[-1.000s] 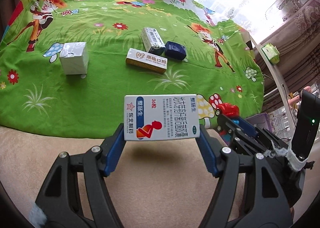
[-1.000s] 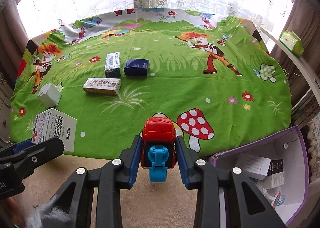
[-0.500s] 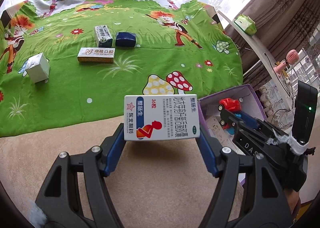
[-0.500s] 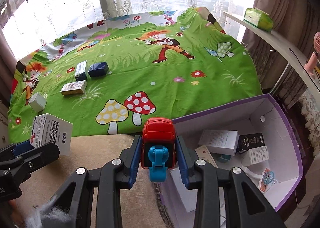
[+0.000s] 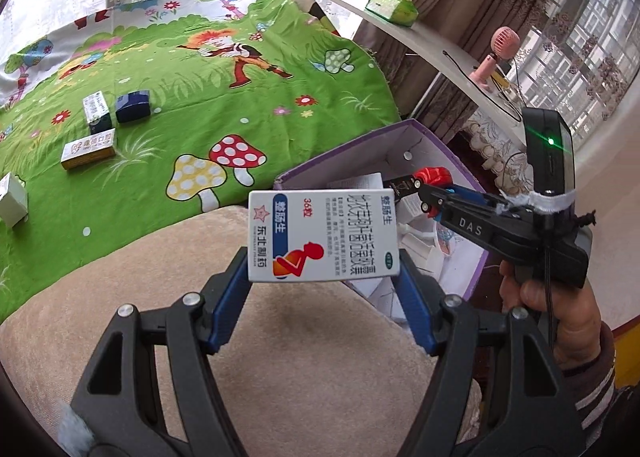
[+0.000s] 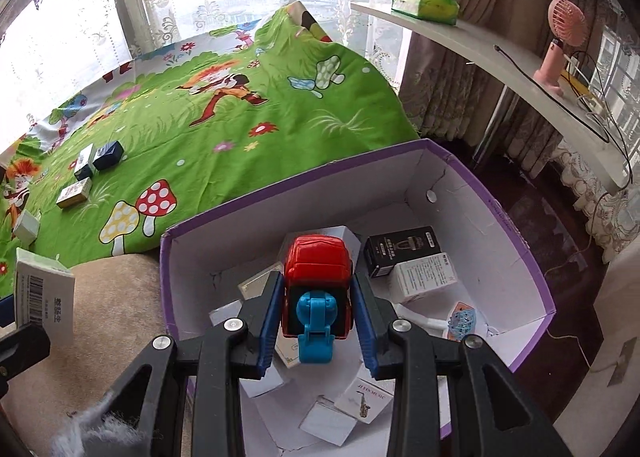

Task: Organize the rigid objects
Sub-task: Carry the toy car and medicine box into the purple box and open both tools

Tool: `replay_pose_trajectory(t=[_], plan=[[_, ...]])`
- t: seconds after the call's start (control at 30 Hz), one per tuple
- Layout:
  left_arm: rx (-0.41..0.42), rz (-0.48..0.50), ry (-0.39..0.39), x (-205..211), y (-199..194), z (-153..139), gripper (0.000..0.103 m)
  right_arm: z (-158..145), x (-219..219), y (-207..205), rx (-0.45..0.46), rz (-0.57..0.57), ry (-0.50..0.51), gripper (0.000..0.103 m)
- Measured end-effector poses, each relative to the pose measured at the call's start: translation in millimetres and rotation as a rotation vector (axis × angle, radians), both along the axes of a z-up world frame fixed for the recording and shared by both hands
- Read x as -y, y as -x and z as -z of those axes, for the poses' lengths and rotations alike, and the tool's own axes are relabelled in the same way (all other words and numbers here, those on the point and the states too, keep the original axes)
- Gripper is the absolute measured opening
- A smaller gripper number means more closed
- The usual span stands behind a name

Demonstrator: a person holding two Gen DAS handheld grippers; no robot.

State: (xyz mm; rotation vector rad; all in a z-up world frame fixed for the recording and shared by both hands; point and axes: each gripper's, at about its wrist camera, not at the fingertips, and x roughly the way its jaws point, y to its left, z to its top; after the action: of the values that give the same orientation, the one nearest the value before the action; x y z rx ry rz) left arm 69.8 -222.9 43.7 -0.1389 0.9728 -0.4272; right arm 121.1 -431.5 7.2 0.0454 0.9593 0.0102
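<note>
My left gripper (image 5: 323, 277) is shut on a white medicine box (image 5: 322, 236) with a blue stripe and a red figure, held above the beige cushion beside the purple box (image 5: 348, 153). In the right wrist view the same medicine box (image 6: 44, 299) shows at the left edge. My right gripper (image 6: 318, 299) is shut on a red and blue toy truck (image 6: 318, 285), held over the open purple box (image 6: 520, 253), which holds several small cartons. In the left wrist view the right gripper (image 5: 426, 193) carries the toy truck (image 5: 436, 176) over the box.
On the green cartoon cloth (image 5: 200, 97) lie a dark blue box (image 5: 133, 106), a white and green box (image 5: 97, 111), a gold and white box (image 5: 89, 148) and a white cube box (image 5: 12, 199). A shelf (image 6: 500, 61) holds a green tissue pack (image 6: 426, 3) and a pink fan (image 6: 560, 45).
Both grippers have swung to the right, away from the cloth, each keeping its object. The purple box has come under the right gripper and beside the left one.
</note>
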Motion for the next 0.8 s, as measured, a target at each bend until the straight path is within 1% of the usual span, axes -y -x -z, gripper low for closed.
replay_pose_trajectory(t=[0.1, 0.23, 0.27, 0.3, 0.33, 0.37, 0.43, 0.5, 0.8], plan=[[0.022, 0.081, -0.003, 17, 8, -2, 0.072, -1, 14, 0, 0.004, 0.033, 0.0, 0.035], [0.028, 0.177, 0.005, 34, 15, -2, 0.073, -5, 28, 0, 0.017, 0.068, 0.004, 0.035], [0.024, 0.198, 0.009, 37, 16, -1, 0.075, -6, 31, 1, 0.02, 0.076, 0.005, 0.035], [0.018, 0.214, 0.008, 40, 17, 0, 0.08, -7, 34, 1, 0.024, 0.084, 0.006, 0.036], [0.016, 0.222, 0.002, 42, 17, 0, 0.083, -8, 36, 1, 0.026, 0.093, 0.007, 0.036], [0.018, 0.222, -0.006, 43, 18, 1, 0.086, -8, 38, 1, 0.024, 0.102, 0.009, 0.036], [0.007, 0.217, -0.006, 43, 17, 2, 0.086, -9, 41, 1, 0.023, 0.107, -0.002, 0.042], [-0.001, 0.202, 0.003, 40, 15, 3, 0.086, -8, 42, 1, 0.023, 0.104, -0.009, 0.045], [-0.016, 0.162, 0.034, 30, 11, 4, 0.086, -8, 33, 2, 0.019, 0.064, -0.032, 0.046]])
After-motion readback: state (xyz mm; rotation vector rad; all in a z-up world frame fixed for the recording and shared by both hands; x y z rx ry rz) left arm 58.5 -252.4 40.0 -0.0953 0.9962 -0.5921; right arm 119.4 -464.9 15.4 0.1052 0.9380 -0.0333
